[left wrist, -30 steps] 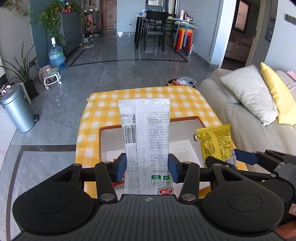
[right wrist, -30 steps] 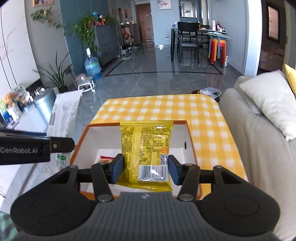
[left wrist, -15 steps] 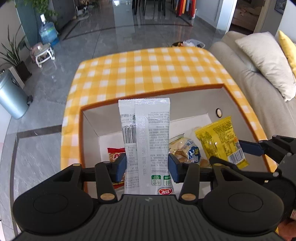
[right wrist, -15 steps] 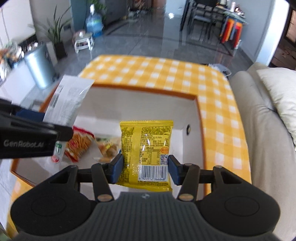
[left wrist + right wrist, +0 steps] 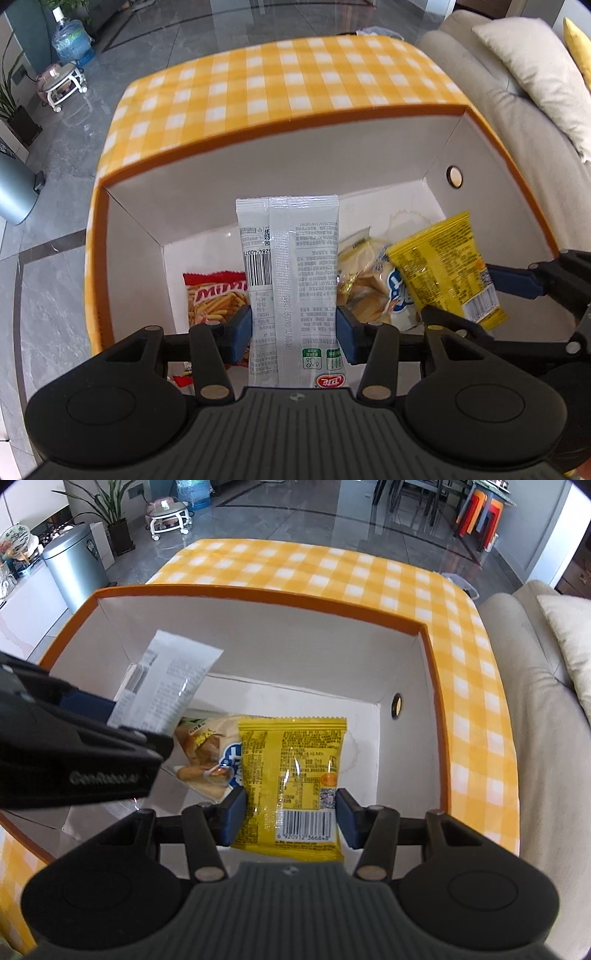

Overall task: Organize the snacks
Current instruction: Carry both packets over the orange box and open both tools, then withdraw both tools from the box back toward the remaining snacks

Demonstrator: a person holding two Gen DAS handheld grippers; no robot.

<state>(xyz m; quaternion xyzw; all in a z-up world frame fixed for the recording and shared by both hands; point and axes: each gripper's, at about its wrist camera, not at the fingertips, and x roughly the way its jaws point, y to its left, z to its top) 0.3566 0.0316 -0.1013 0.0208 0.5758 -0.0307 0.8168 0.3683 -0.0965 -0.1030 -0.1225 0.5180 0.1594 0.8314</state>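
Note:
My left gripper point(image 5: 293, 332) is shut on a long silver-white snack packet point(image 5: 291, 266) and holds it upright inside an orange-rimmed white box point(image 5: 280, 122). My right gripper point(image 5: 290, 814) is shut on a yellow snack packet point(image 5: 295, 771), also held over the box point(image 5: 432, 672), to the right of the left gripper. The yellow packet point(image 5: 447, 266) and silver packet point(image 5: 166, 686) each show in the other view. On the box floor lie a red stick-snack bag point(image 5: 212, 295) and a clear bag of pastries point(image 5: 373, 280), also in the right wrist view point(image 5: 205, 757).
The box sits on a table with a yellow checked cloth point(image 5: 280, 77). A beige sofa with a pillow point(image 5: 532, 70) stands right of the table. A metal bin point(image 5: 75, 565) and a small stool point(image 5: 168, 513) stand on the floor at the left.
Both grippers have tilted down and moved forward over the box, lowering their packets into it. The box floor and the snacks lying on it have come into view.

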